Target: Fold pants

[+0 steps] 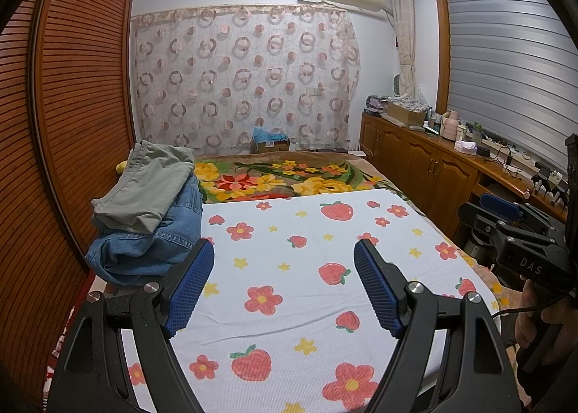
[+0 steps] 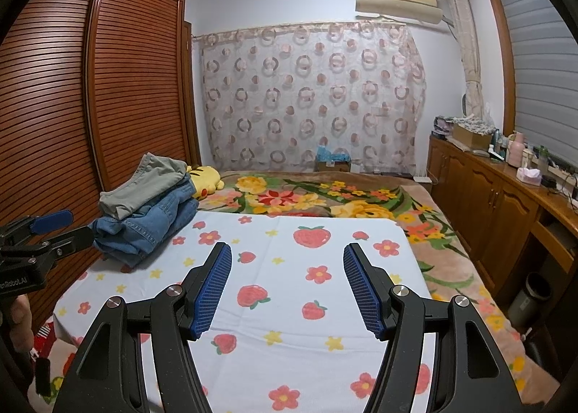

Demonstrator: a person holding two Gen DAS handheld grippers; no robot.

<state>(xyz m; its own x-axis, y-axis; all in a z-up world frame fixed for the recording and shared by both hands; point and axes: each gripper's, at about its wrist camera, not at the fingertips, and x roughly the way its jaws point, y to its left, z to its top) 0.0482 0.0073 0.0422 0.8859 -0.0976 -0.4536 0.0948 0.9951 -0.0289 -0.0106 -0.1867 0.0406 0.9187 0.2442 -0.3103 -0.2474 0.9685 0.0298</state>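
Note:
A pile of pants lies at the left edge of the bed: grey-green pants (image 1: 148, 185) (image 2: 144, 183) on top of blue jeans (image 1: 151, 243) (image 2: 151, 225). My left gripper (image 1: 283, 290) is open and empty above the white strawberry sheet (image 1: 307, 232), just right of the pile. My right gripper (image 2: 287, 290) is open and empty above the same sheet (image 2: 289, 304), right of and nearer than the pile. Each gripper shows in the other's view: the right gripper (image 1: 505, 218) at the right edge, the left gripper (image 2: 47, 228) at the left edge.
A brown slatted wardrobe (image 1: 72, 124) stands close on the left. A floral blanket (image 2: 325, 199) covers the far bed, with a yellow plush toy (image 2: 204, 180) behind the pile. Wooden cabinets (image 2: 487, 203) with clutter line the right wall. A dark bin (image 2: 529, 299) stands below.

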